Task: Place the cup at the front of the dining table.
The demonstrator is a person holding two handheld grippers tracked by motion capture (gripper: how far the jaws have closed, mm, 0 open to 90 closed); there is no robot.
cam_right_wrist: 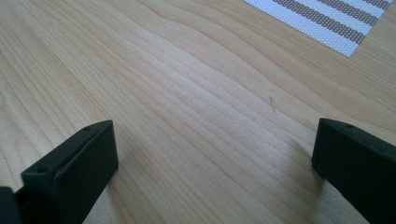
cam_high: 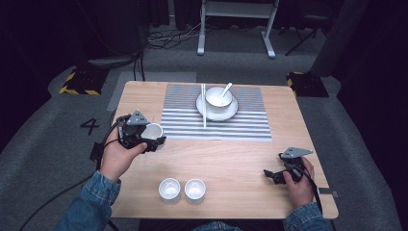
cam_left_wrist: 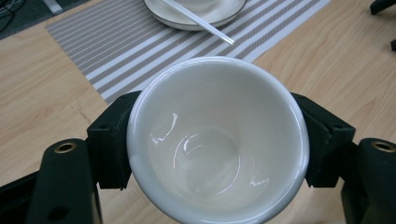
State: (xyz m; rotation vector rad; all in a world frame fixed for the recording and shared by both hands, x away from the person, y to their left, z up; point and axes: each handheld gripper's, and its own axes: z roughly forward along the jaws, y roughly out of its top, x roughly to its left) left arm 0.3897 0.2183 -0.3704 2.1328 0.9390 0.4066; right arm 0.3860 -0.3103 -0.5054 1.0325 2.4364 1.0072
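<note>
Left gripper (cam_high: 150, 139) clamped on small white cup (cam_high: 152, 131), jaws pressing opposite sides of cup wall. Cup held above bare wood just off near-left corner of striped placemat (cam_high: 216, 126). In left gripper view cup (cam_left_wrist: 217, 140) tipped, mouth facing camera (round, so no long axis; opening-to-base axis tilted off vertical). Inside empty, glossy.

Right gripper (cam_high: 272, 175) low over table (cam_high: 240, 159) at right, jaws spread wide, nothing between them.

Two more cups (cam_high: 182, 188) side by side at near edge. Plate (cam_high: 230, 112) with bowl, spoon, chopsticks on placemat.
</note>
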